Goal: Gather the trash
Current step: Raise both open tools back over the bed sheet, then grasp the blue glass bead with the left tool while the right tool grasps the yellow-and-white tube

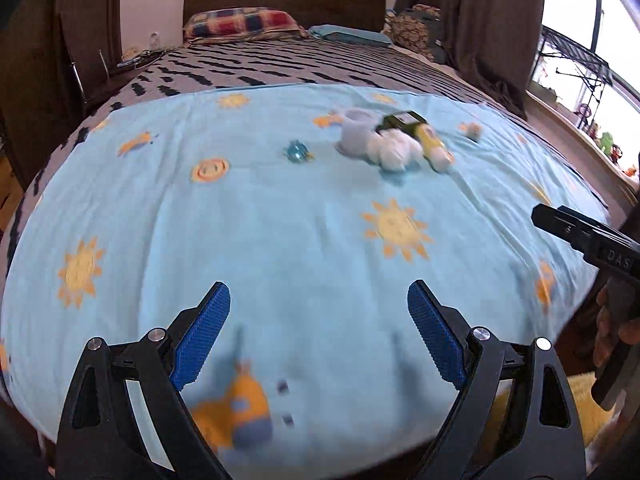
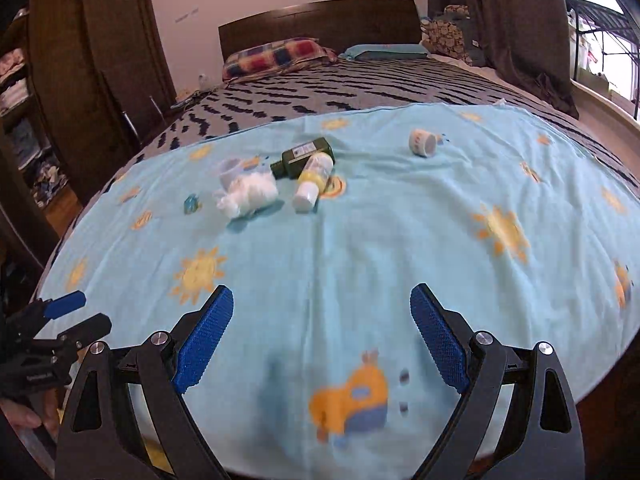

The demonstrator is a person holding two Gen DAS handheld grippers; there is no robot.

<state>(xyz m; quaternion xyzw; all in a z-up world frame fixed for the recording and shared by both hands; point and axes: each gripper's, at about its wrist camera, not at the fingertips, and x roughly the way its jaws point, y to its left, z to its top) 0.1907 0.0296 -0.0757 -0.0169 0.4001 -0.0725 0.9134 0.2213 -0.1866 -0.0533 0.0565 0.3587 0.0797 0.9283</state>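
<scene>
Both grippers hang over the blue sheet (image 2: 360,248) w/ nothing in them. Left gripper (image 1: 319,300) is wide open; right gripper (image 2: 322,304) is wide open too. The trash lies far ahead of both. From the right one: tissue (image 2: 250,192) ahead-left, dark bottle (image 2: 304,156) & yellow bottle (image 2: 314,178) touching, just past it, small tub (image 2: 423,143) ahead-right, apart. Clear cup (image 1: 356,130) sits by the tissue. Tiny blue wrapper (image 1: 297,151) lies left of the pile.
</scene>
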